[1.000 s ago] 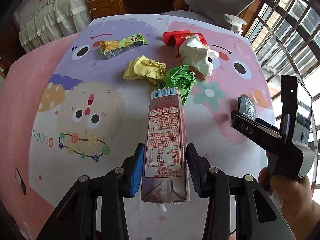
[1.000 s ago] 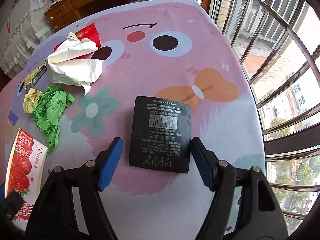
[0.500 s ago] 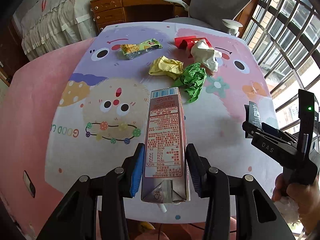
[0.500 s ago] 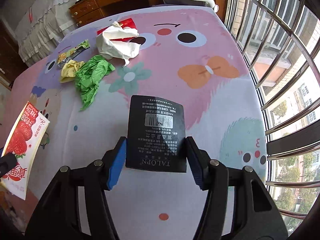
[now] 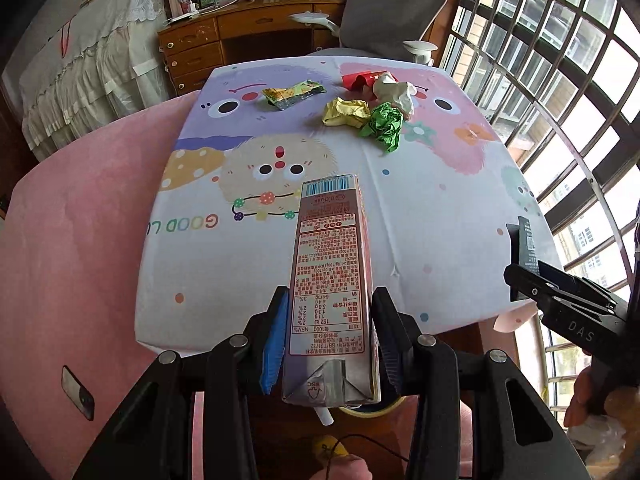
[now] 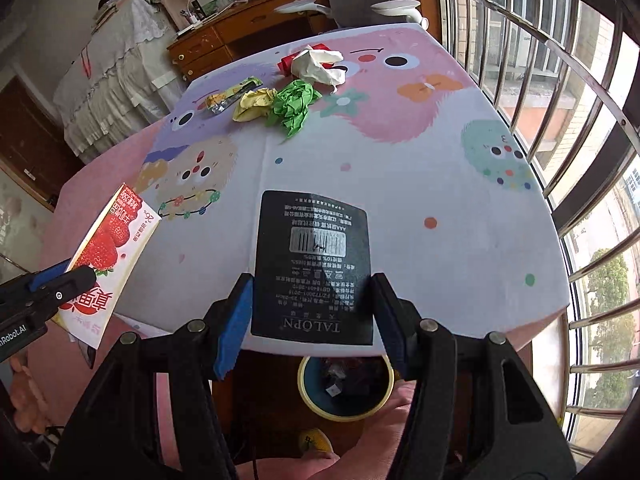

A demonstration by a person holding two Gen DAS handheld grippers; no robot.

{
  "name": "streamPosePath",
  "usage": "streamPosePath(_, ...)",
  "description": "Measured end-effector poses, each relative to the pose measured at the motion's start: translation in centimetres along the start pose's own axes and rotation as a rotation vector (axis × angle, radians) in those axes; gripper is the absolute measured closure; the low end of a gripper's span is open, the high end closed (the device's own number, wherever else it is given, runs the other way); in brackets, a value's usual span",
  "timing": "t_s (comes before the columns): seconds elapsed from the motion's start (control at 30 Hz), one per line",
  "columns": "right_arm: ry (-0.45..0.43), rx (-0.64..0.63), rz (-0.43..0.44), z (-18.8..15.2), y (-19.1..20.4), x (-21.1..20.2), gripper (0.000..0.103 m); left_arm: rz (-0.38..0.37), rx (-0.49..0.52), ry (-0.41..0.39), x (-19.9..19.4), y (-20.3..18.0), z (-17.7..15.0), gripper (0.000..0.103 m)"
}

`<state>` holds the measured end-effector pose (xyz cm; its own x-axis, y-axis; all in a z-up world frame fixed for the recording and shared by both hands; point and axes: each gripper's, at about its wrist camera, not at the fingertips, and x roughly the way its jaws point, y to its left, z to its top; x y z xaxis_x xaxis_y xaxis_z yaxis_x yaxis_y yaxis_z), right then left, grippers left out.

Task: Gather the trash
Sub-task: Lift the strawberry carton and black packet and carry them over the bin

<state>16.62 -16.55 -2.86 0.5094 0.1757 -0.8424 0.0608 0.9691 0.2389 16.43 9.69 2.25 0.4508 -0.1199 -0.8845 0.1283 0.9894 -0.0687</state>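
The left gripper pinches a light, stiff carton (probably empty); the right gripper pinches a thin black card.

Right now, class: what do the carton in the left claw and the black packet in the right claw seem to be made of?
Carton: coated paperboard, slightly glossy, with sharp creases, a folded glued end and printed panels. Black packet: probably thin card or plastic film, matte; it stays flat and stiff between the pads, but which one is unclear.
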Motion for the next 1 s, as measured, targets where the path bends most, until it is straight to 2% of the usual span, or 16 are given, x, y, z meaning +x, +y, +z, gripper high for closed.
streamPosePath(0.13,0.01,0.015,-0.006,-5.7,1.6,-2.1,0.048,-0.028,0.053,-0.003,-1.4,0.9,-4.8,0.061)
streamPosePath(0.27,0.058,0.02,-0.015,-10.4,2.2,-3.5,0.048,-0.071,0.08,0.026,-1.9,0.8,-9.3,0.061)
streamPosePath(0.43,0.077,0.008,-0.025,-13.8,1.6,-5.2,0.048,-0.099,0.129,0.054,-1.5,-0.2,-14.1,0.061)
streamPosePath(0.53,0.117,-0.003,-0.033,-15.2,1.1,-4.5,0.048,-0.13,0.117,0.092,-0.1,-0.8,-15.9,0.062)
streamPosePath(0.6,0.146,0.001,-0.034,-16.3,0.6,-3.7,0.048,-0.122,0.134,0.109,1.0,-1.7,-17.0,0.062)
streamPosePath(0.8,0.258,0.025,-0.027,-18.1,-1.2,2.6,0.048,-0.073,0.225,0.182,6.4,-4.8,-20.5,0.061)
streamPosePath(0.9,0.31,0.005,-0.02,-19.4,-2.3,7.8,0.047,-0.057,0.24,0.237,11.2,-5.9,-22.4,0.061)
streamPosePath(1.0,0.372,-0.008,-0.008,-21.5,-3.9,14.1,0.047,-0.06,0.206,0.291,17.9,-6.2,-23.8,0.061)
